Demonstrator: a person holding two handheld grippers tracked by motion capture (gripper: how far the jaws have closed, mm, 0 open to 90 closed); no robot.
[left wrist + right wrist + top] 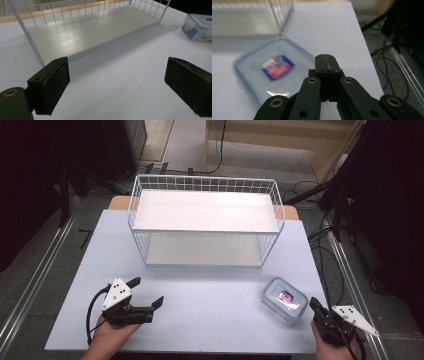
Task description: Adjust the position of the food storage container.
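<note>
Two grippers rest near me: my right gripper (317, 306), jaws closed, sits just beside the lidded box (284, 298), while my left gripper (146, 294) gapes open well apart.

Grey floor (190, 145) — black cables (327, 252), pale wooden furniture (285, 135) behind.

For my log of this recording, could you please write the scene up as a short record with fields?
surface: pale table
rack: white wire rack, two shelves, both bare, at the far middle of the table
box: clear lidded box with a red and blue label, near right, in front of the rack
left gripper: open, jaws wide apart, holds nothing, near left
right gripper: shut, empty, just beside the box's near corner
people: a hand on each gripper
</note>
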